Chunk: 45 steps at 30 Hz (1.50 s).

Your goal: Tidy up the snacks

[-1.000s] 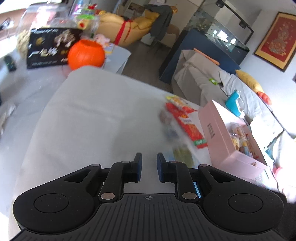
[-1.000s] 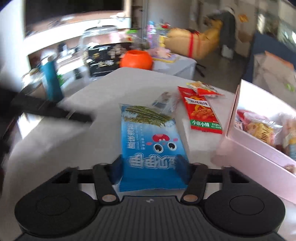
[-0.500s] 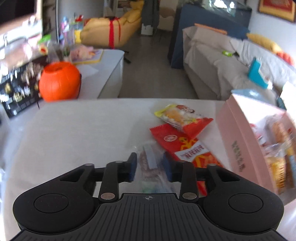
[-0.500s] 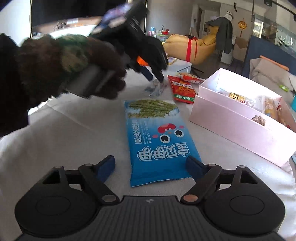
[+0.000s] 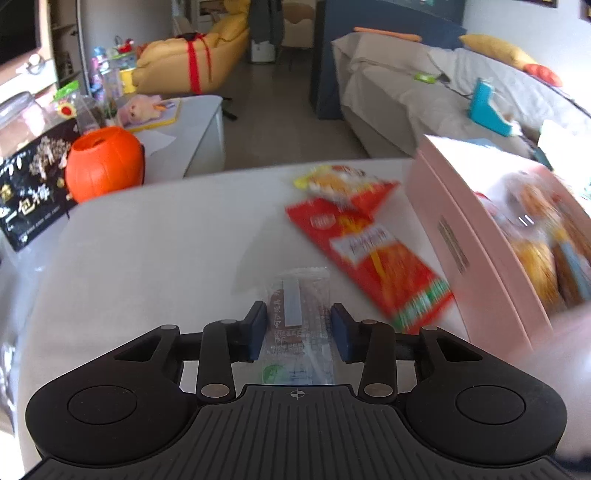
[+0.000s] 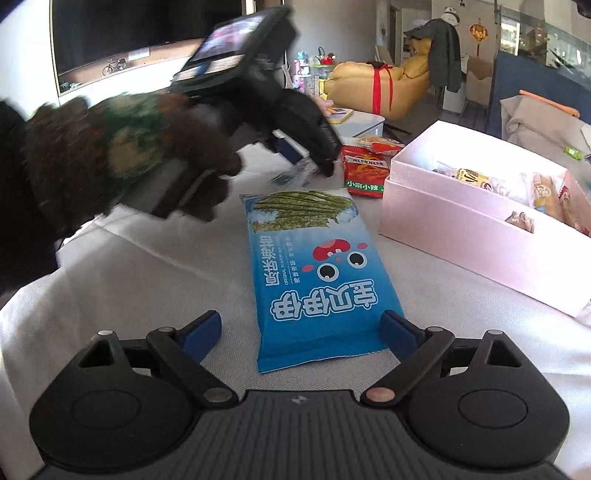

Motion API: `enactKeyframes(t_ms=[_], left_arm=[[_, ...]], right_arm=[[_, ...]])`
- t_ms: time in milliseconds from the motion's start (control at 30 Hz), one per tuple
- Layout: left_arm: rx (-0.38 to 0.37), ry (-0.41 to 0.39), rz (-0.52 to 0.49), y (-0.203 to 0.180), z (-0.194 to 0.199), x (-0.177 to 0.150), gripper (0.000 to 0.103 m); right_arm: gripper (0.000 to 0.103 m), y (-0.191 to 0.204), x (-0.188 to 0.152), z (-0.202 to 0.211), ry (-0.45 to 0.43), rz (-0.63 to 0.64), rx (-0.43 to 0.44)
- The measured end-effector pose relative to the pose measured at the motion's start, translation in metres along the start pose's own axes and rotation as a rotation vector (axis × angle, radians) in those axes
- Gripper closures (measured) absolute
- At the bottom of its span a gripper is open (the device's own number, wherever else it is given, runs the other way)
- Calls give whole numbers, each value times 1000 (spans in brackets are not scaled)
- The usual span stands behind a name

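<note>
Right claw opening around blue packet, left claw astride clear packet

Home living room — covered sofa, yellow armchair, television.

I see a yellow leather armchair tied with red ribbon beyond a grey floor, a sheet-draped sofa right, daylight throughout.
</note>
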State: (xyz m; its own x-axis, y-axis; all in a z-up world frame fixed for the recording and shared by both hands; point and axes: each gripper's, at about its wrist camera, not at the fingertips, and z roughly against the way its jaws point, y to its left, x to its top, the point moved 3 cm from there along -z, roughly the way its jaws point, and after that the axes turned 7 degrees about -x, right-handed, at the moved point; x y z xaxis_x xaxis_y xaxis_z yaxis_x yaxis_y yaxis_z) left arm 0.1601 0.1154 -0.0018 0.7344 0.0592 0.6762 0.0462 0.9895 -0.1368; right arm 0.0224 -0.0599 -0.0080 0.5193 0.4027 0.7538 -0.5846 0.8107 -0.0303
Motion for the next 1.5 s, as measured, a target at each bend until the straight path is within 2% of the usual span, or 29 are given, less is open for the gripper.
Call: enactKeyframes(t_ms=[133, 300, 467, 567, 633, 767, 900, 1033, 1100, 1333, 1500], left_arm=[[-26, -11, -6, 8, 35, -37, 60], [-64, -40, 127, 22, 77, -77, 60], [-147, -60, 164, 9, 98, -101, 60], [-157, -61, 172, 5, 104, -109, 60], [-159, -64, 182, 4, 106, -113, 60], [-153, -71, 182, 2, 107, -117, 60], [-128, -74, 161, -5, 109, -120, 60], [-116, -60, 140, -15, 110, -121, 59], [-128, -51, 132, -22, 110, -123, 59], [-180, -1, 59, -63, 106, -126, 61], [-207, 42, -2, -95, 104, -130, 60]], right_arm=[[10, -2, 0, 0, -2, -8, 7], [10, -10, 3, 12, -40, -47, -3], [10, -8, 20, 22, -84, 28, -18], [10, -5, 31, 9, -58, 102, -36], [10, -8, 39, -6, -18, 104, -44], [10, -12, 42, -30, 95, 34, 41], [16, -8, 33, -24, 117, -11, 30], [17, -15, 15, -3, 102, 17, -62], [17, -25, 2, 12, 106, 2, -70], [16, -47, -43, 64, 87, 6, -208], [14, -63, -58, 69, 90, -106, -182]])
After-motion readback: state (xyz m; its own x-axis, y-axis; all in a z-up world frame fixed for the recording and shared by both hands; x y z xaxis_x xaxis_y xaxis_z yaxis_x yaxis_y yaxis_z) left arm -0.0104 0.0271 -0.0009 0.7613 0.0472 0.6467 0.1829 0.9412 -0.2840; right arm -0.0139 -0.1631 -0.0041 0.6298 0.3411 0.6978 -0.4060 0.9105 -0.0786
